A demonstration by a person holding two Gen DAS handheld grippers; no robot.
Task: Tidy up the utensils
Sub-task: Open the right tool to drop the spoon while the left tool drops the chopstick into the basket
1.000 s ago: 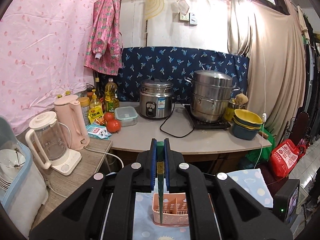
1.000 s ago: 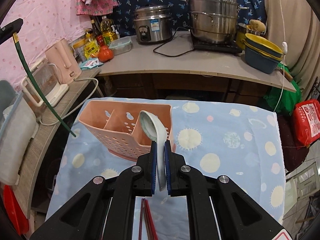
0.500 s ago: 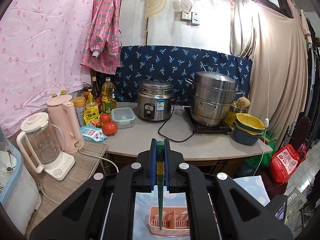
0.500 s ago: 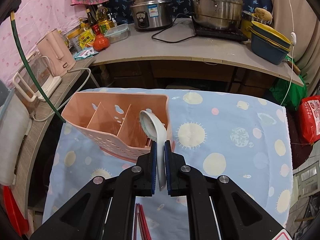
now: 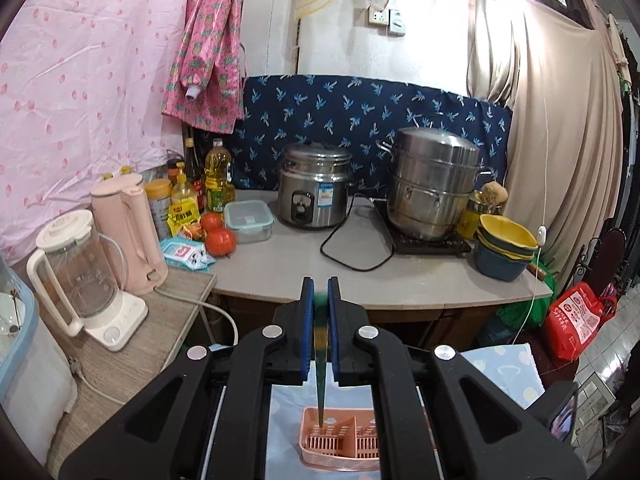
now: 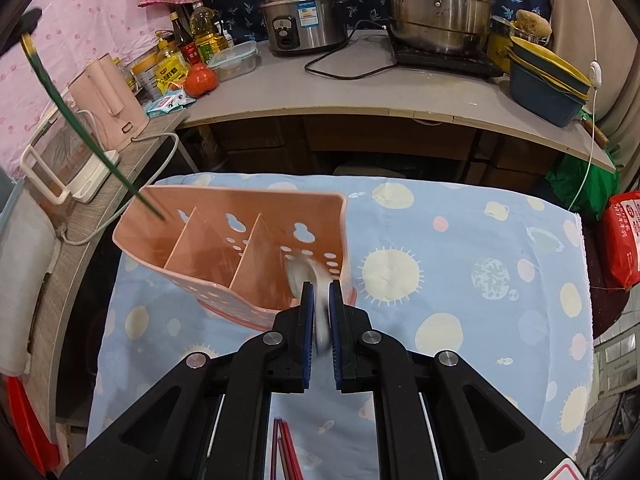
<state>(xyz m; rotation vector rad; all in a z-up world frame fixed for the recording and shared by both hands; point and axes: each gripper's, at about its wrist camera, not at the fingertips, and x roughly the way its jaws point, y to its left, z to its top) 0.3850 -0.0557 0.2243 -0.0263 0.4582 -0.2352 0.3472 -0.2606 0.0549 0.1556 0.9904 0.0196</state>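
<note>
Left wrist view: you are clamping the left gripper on a green chopstick, its tip dipping toward the left end of the pink caddy on the blue cloth.
Right wrist view: you are pinching a white spoon in the right gripper, bowl entering the caddy's right compartment.
Done: nothing is sitting loose in the caddy.
Left: both pieces need releasing; red chopsticks are lying on the cloth.

Print on the red bag and yellow packet is too small to read.
</note>
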